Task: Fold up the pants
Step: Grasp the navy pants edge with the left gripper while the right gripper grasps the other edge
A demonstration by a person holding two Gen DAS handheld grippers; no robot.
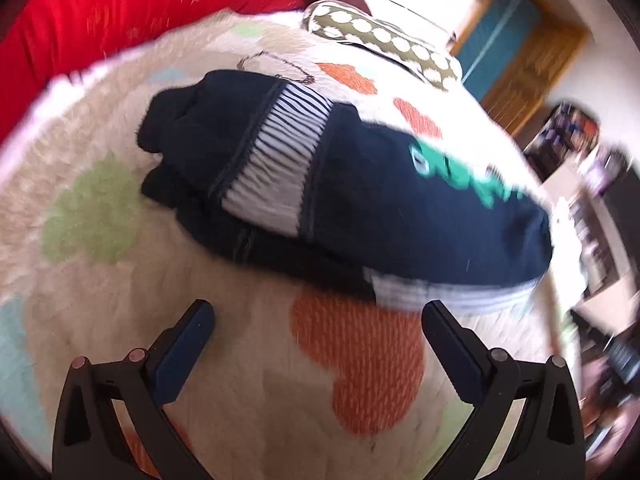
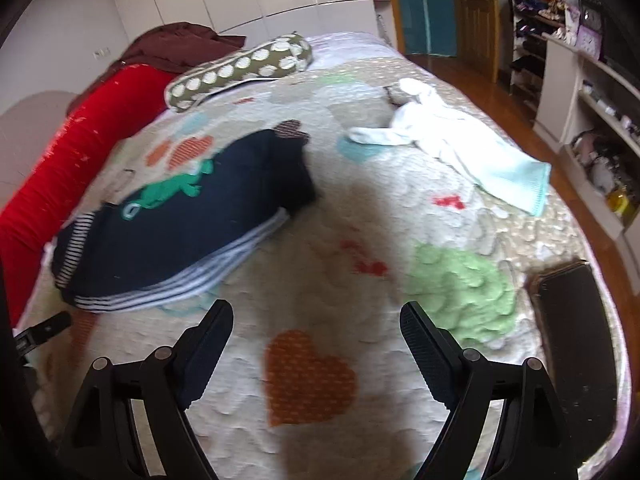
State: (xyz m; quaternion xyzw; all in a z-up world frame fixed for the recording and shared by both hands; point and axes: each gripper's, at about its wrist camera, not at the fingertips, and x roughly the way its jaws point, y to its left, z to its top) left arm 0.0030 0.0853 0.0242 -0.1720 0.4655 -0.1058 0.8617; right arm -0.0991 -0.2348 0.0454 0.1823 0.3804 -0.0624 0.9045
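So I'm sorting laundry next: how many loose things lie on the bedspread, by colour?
Navy: 1, folded pants
White: 1, crumpled garment
Olive with white dots: 1, pillow
Black: 1, flat case
Total: 4

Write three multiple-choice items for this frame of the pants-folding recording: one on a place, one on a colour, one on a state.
1. Where does the white and pale-blue garment lie?
A. spread on the heart-patterned quilt, apart from the pants
B. under the pants
C. on the floor

2. What colour is the animal print on the folded navy pants with striped cuffs?
A. yellow
B. green
C. pink

3. How do the right gripper and the left gripper stand?
A. both shut on the pants
B. one shut on the quilt
C. both open, holding nothing

Answers: 1 A, quilt shows between them; 2 B, green in both views; 3 C, only quilt shows between the fingers.
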